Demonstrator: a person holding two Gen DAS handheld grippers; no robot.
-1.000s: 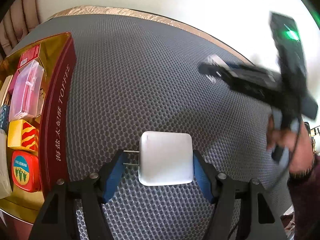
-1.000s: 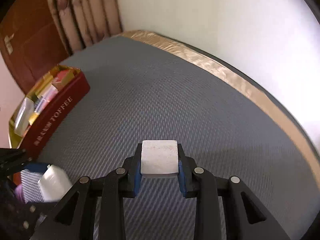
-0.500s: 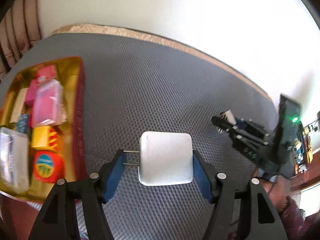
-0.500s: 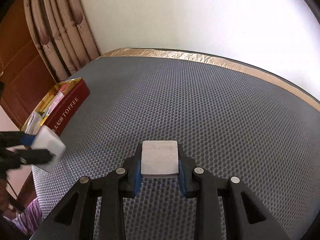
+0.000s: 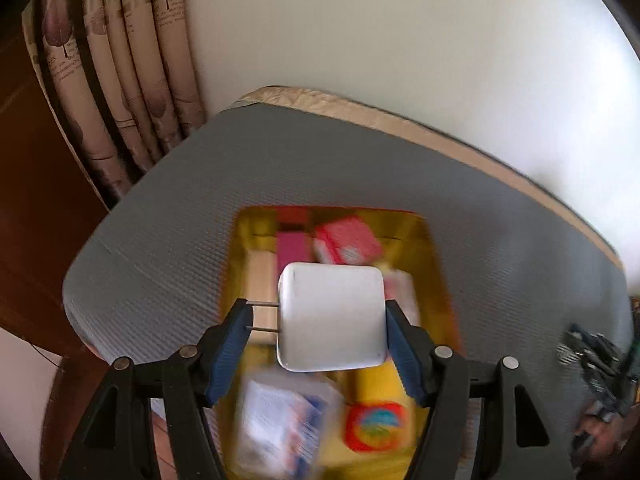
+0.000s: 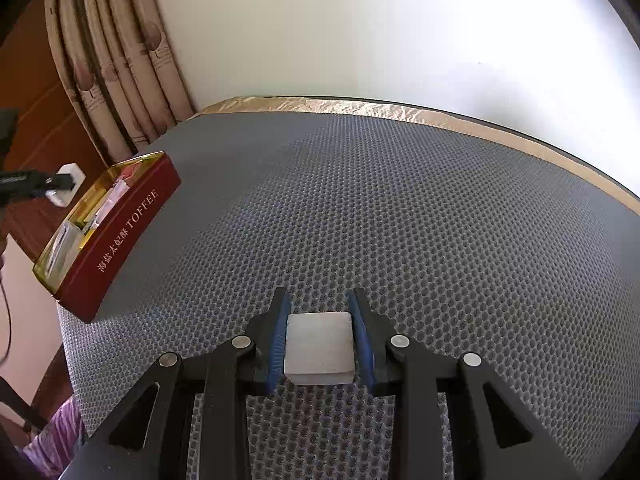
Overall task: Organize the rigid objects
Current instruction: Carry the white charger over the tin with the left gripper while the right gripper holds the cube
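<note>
The left gripper [image 5: 320, 332], fingers clamped on a white square plug-in charger [image 5: 331, 316], holds it above the red-sided gold toffee tin [image 6: 120, 236] at the grey mesh worktop's [image 6: 400, 220] left edge, while the right gripper [image 6: 320, 340] pinches a small white cube [image 6: 319, 348] above the front edge.

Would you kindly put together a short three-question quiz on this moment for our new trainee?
1. True or false: the left gripper is shut on a white charger with two metal prongs.
2. Multiple choice: in the left wrist view, the charger is seen in front of A) the bare grey mat, B) the open toffee tin, C) the curtain.
3. Fill in: the right gripper is shut on a ____ block in front of the grey mat.

Key:
1. True; the prongs point at the left-hand pad.
2. B; the tin already holds several coloured boxes.
3. White.
</note>
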